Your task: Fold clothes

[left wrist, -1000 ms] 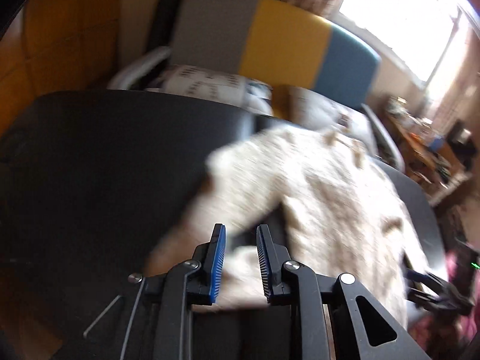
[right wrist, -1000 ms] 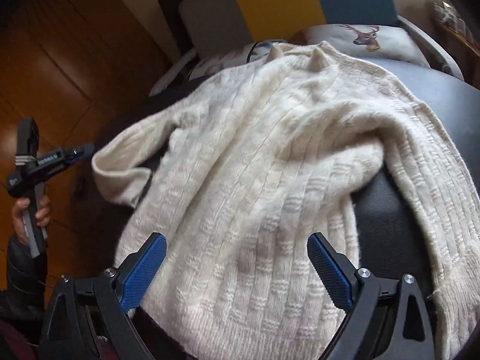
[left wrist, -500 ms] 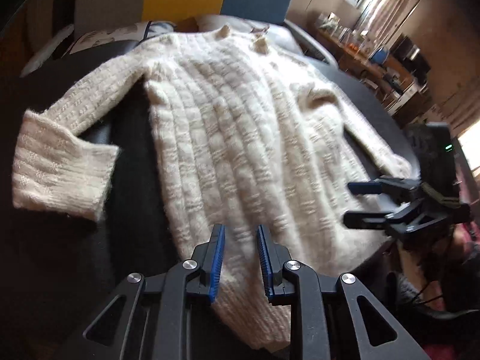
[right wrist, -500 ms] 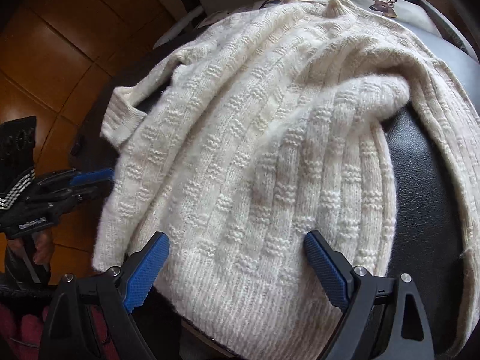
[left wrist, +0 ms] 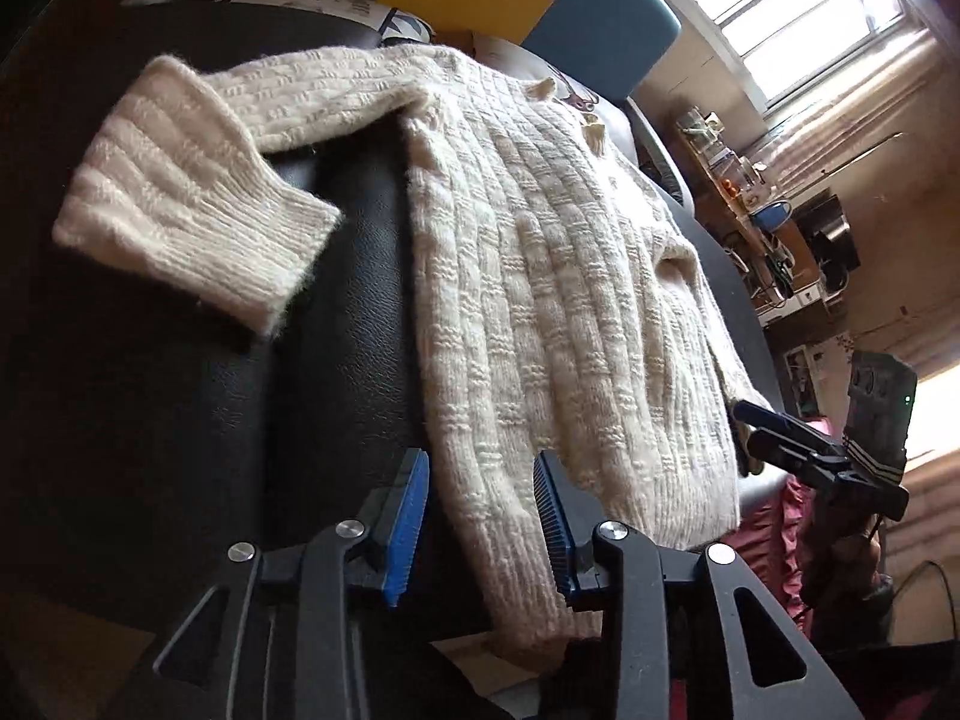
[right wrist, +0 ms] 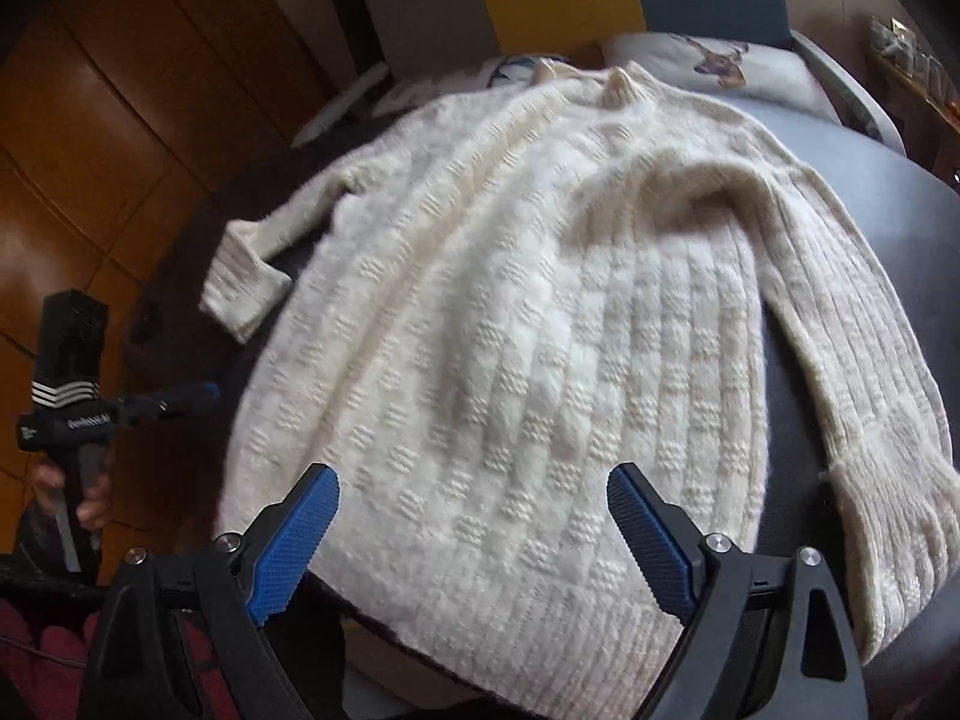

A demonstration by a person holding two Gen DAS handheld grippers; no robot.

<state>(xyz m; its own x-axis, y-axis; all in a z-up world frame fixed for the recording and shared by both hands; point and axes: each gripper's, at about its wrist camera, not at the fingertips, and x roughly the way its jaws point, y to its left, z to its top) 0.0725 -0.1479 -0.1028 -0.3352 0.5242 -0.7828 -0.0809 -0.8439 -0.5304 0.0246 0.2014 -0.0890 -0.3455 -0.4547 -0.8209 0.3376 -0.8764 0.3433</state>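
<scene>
The cream ribbed sweater [right wrist: 510,324] lies flat on the table [left wrist: 300,360]. Its hem is partly hidden by the left gripper [left wrist: 480,516], jaws half open and empty. The right gripper [right wrist: 474,534] gapes wide, empty.

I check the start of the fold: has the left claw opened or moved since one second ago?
Yes. The left claw has opened and swung right, from the bare black table to the sweater hem, which its fingers now straddle.

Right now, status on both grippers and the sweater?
Left gripper open, straddling the sweater's hem corner. Right gripper wide open over the hem. Sweater flat on black table, unfolded. Nothing in the way.
</scene>
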